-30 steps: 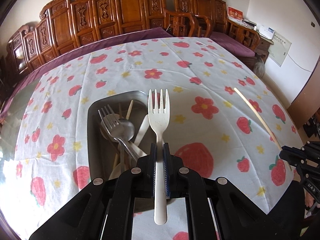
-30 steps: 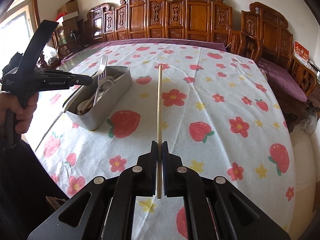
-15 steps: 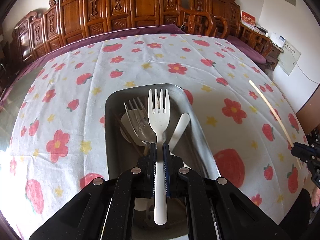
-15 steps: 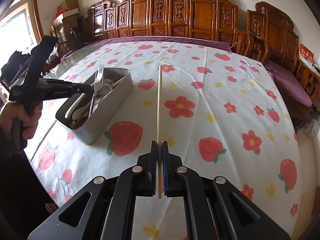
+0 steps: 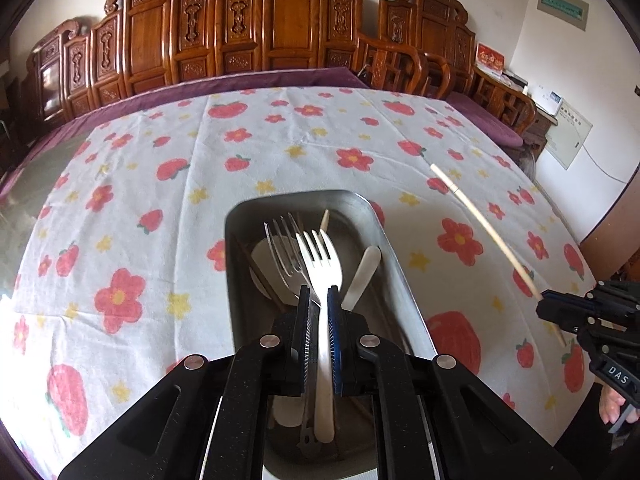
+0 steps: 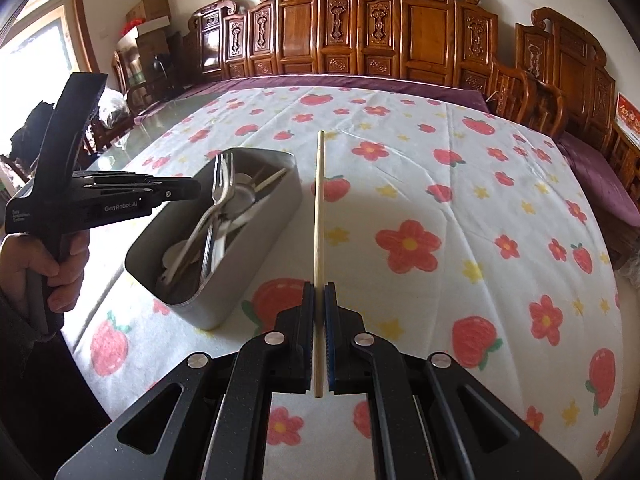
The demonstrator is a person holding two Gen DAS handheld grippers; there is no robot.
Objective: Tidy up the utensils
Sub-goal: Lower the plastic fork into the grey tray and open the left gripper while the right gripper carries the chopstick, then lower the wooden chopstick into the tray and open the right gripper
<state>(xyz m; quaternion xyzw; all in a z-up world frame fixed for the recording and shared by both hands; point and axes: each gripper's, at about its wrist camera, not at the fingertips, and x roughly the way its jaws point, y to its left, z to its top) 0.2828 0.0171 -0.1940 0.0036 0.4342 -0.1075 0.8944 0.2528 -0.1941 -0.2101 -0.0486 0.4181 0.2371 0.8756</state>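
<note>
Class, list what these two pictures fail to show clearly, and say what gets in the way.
- Left wrist view: the near end of the metal tray sits behind the left gripper.
- Same view: the white fork looks smeared, grip unclear.
- Right wrist view: the utensils overlap, uncountable.

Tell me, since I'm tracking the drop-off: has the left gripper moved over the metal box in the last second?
Yes. The left gripper with its white fork has shifted from beside the metal box to directly above it.
</note>
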